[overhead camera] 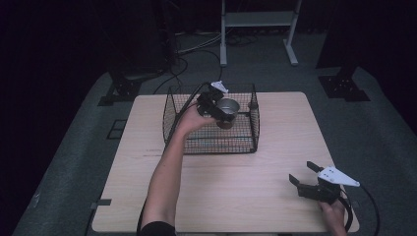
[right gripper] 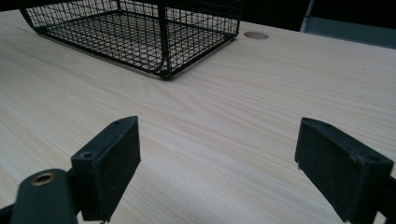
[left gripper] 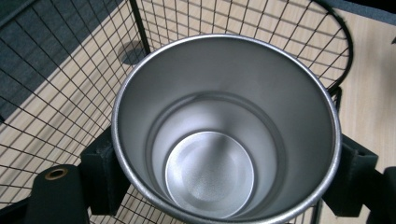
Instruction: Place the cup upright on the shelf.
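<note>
You have the steel cup [overhead camera: 228,106] clamped in your left gripper [overhead camera: 220,110], held over the wire basket [overhead camera: 173,98] in the upper middle of the high view. The step in hand looks like setting the cup down inside the basket. Keep the cup upright as you lower it, steer clear of the basket's mesh walls, and part the jaws only once its base rests flat on the mesh floor; a release from above would likely let it tip or roll.

In the left gripper view the cup [left gripper: 224,126] sits squarely between the two black jaws, one pressing on its wall at the lower left of the frame and the other at the lower right, its open mouth facing the camera and its inside empty. The basket's mesh [left gripper: 70,79] lies behind and beneath it, with the worktop [left gripper: 369,88] at the right edge.

Your right gripper [overhead camera: 309,176] rests low at the lower right of the high view, well apart from the basket. Its jaws stand wide apart with nothing between them, and the basket's corner [right gripper: 163,70] shows at the upper left of the right gripper view.
</note>
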{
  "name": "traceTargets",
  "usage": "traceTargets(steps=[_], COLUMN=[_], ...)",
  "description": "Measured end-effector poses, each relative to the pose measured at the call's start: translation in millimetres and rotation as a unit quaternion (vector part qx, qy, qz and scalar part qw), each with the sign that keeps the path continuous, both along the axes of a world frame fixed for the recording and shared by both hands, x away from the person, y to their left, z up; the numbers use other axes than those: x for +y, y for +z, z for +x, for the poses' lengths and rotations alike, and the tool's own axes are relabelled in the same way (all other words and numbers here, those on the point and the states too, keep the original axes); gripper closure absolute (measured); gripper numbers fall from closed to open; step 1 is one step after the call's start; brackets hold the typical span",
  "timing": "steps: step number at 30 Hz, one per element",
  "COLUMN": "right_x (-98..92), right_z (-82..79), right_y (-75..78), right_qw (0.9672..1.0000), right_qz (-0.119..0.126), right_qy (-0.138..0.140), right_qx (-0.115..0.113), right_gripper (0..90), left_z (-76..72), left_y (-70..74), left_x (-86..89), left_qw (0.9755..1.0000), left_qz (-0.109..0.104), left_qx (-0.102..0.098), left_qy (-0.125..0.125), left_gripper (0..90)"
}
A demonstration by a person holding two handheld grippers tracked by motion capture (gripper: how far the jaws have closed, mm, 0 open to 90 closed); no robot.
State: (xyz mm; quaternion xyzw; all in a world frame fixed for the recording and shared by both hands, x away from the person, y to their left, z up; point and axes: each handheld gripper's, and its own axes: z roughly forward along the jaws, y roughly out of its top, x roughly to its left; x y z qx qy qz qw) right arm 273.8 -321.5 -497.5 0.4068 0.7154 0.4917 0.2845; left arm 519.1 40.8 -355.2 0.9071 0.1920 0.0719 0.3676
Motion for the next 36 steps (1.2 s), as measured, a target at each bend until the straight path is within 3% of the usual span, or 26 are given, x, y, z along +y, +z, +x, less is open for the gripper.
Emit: traceTargets(steps=[8,14,22,31,36], right_x=[-0.1,-0.1,-0.3,-0.6,-0.6], right_z=[0.0,0.0,-0.1,0.0,0.0], right_y=[0.0,0.0,0.0,0.0,0.0], right_qw=[1.0,1.0,1.0,1.0,1.0], right_qz=[0.001,0.0,0.001,0.001,0.002], right_qy=[0.0,0.001,0.001,0.002,0.002], right_qx=[0.0,-0.001,0.0,0.0,-0.001], right_gripper=[13.5,13.5,13.5,13.5,13.5], left_z=[6.0,8.7,13.5,19.4,21.1], left_y=[-17.8,-29.0,-43.2,-49.1,-54.5], left_x=[-0.1,-2.6,-4.0,0.1,-0.6], left_qw=[0.9997,0.9994,0.9979,0.9973,0.9963], left_qz=[0.003,0.017,0.029,0.027,0.04], left_qx=[0.024,0.032,0.057,0.067,0.075], left_qy=[0.008,0.002,0.006,0.014,0.013], left_gripper=[17.8,17.8,17.8,17.7,17.7])
